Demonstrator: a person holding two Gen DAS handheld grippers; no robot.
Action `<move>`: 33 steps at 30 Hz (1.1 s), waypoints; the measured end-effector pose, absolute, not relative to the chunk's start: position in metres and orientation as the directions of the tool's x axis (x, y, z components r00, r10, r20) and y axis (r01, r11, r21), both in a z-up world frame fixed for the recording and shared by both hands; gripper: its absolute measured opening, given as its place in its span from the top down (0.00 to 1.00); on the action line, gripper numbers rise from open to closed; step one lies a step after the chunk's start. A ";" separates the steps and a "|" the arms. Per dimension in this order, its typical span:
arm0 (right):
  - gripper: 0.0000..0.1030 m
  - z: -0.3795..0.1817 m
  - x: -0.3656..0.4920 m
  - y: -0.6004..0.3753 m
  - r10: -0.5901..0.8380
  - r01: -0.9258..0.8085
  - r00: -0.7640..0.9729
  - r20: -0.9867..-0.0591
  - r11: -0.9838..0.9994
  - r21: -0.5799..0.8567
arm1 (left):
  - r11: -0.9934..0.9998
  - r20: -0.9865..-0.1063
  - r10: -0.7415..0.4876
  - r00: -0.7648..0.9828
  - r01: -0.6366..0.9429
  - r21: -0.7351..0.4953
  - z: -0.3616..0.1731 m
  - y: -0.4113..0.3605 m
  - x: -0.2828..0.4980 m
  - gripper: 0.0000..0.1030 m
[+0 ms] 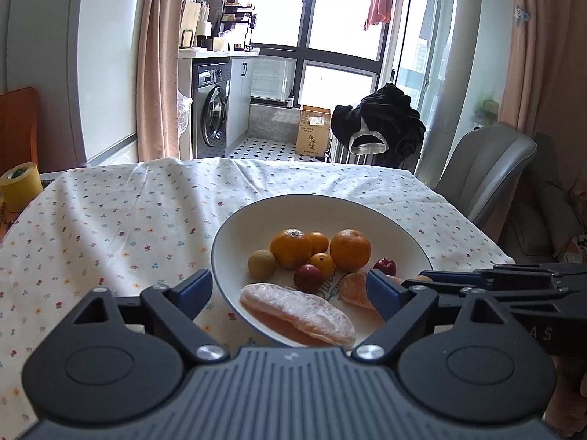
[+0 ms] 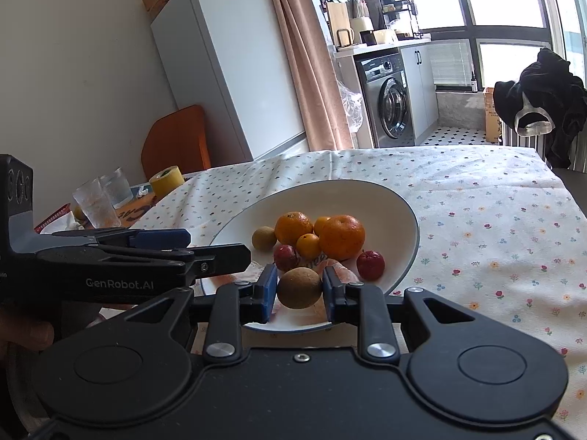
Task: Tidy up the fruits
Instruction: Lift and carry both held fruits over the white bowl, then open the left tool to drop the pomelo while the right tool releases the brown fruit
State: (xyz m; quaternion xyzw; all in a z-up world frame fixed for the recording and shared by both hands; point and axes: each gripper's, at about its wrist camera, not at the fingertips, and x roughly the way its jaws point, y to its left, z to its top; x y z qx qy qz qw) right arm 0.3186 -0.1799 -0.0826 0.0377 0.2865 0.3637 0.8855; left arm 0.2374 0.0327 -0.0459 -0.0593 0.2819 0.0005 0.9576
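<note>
A small round brown fruit (image 2: 299, 287) sits clamped between the right tongs (image 2: 299, 295) over the near rim of the wide white bowl (image 2: 400, 205) of oranges on the flowered surface (image 2: 495, 242). The left tongs (image 1: 290, 289) stand wide, empty, straddling the bowl's near edge.

Left tongs (image 1: 290, 289) spread wide over the near rim of a white plate (image 1: 234, 234) on the flower-print surface (image 1: 110, 227), nothing between the blue pads. On the plate: two big oranges (image 1: 350, 250), two small ones (image 1: 322, 264), a tan round fruit (image 1: 261, 263), two red fruits (image 1: 308, 277), a peeled pale segment (image 1: 297, 313) nearest. Right tongs (image 1: 513, 286) reaching in from the right edge. Yellow tape roll (image 1: 20, 185) far left
</note>
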 end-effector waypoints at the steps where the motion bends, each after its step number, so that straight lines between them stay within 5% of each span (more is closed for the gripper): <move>1: 0.76 -0.082 0.319 -0.178 0.666 -0.624 0.570 -0.481 0.732 0.274 | 0.993 -0.539 -0.027 0.842 -0.041 -0.115 -0.045 0.035 0.235 0.13; 13: 0.76 -0.070 0.315 -0.154 0.678 -0.656 0.571 -0.463 0.716 0.238 | 0.980 -0.551 0.045 0.834 -0.144 -0.139 -0.042 0.064 0.203 0.12; 17: 0.55 -0.064 0.311 -0.150 0.653 -0.638 0.615 -0.441 0.741 0.207 | 0.976 -0.553 0.062 0.831 -0.167 -0.141 -0.040 0.068 0.194 0.12; 33: 0.50 -0.053 0.286 -0.164 0.659 -0.634 0.610 -0.440 0.739 0.227 | 0.968 -0.552 0.088 0.829 -0.203 -0.150 -0.028 0.061 0.165 0.09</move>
